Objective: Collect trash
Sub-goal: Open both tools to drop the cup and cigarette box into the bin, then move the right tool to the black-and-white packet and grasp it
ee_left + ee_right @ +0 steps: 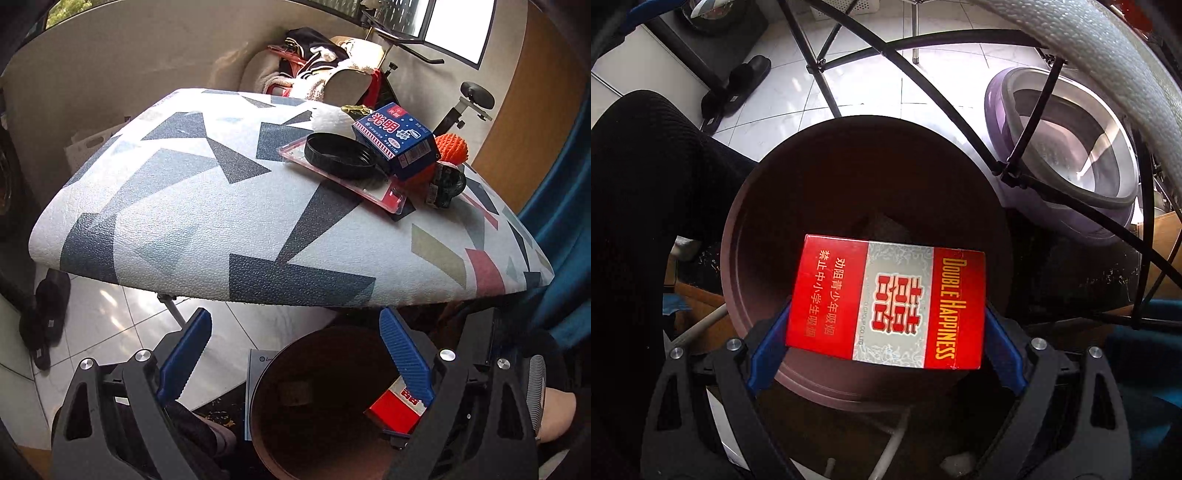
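The right gripper [886, 325] clamps the red box [886, 302] over the bin [757, 206], so let go only once it sits square above the mouth, while the left gripper [295, 354], empty and wide, faces the blue box [397, 138] at 1 o'clock.

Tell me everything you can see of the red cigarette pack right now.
The red cigarette pack is a flat cardboard box, red with a silver middle band, a red double-happiness character and gold "Double Happiness" lettering. It looks intact and closed. The right gripper clamps it by its short ends, printed face to the camera, above the brown bin's open mouth.
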{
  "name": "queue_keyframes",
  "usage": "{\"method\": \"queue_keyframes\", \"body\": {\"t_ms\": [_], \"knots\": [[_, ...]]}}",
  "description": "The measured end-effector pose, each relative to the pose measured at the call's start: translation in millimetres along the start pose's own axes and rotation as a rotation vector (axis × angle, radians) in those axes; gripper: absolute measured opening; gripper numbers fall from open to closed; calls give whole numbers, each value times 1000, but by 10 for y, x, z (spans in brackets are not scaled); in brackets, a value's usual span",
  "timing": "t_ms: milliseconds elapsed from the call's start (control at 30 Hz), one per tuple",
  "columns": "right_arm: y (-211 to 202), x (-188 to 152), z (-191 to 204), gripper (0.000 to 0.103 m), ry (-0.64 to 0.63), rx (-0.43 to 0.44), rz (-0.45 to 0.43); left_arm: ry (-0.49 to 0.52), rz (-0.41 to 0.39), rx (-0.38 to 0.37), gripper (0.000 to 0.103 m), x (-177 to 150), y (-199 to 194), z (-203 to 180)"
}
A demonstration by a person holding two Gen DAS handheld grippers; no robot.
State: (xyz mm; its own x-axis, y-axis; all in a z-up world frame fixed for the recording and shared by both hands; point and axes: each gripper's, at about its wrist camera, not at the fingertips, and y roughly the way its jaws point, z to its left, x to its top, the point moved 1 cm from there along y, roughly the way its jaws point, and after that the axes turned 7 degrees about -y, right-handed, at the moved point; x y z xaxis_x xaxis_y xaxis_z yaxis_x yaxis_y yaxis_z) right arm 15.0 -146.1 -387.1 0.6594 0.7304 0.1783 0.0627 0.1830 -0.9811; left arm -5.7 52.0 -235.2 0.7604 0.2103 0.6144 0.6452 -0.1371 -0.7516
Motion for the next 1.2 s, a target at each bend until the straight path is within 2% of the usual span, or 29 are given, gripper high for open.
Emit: {"method": "queue_keyframes", "body": {"t_ms": [267, 333, 400, 567, 733, 1200], "knots": [[-38, 28, 27, 91, -15, -9, -10, 16, 14, -1, 90, -13, 28, -34], [-21, 35, -2, 96, -3, -15, 1, 16, 18, 0, 90, -14, 37, -34], [-40, 31, -14, 96, 3, -25, 1, 14, 21, 1, 90, -16, 41, -32], [-260, 36, 18, 97, -9, -65, -90, 6, 22, 0, 90, -11, 42, -12], [-436, 27, -52, 97, 28, -91, -154, 1, 16, 0, 90, -5, 29, -1], [-1166, 55, -319, 97, 101, -203, -410, 4, 0, 17, 90, 44, 11, -25]]}}
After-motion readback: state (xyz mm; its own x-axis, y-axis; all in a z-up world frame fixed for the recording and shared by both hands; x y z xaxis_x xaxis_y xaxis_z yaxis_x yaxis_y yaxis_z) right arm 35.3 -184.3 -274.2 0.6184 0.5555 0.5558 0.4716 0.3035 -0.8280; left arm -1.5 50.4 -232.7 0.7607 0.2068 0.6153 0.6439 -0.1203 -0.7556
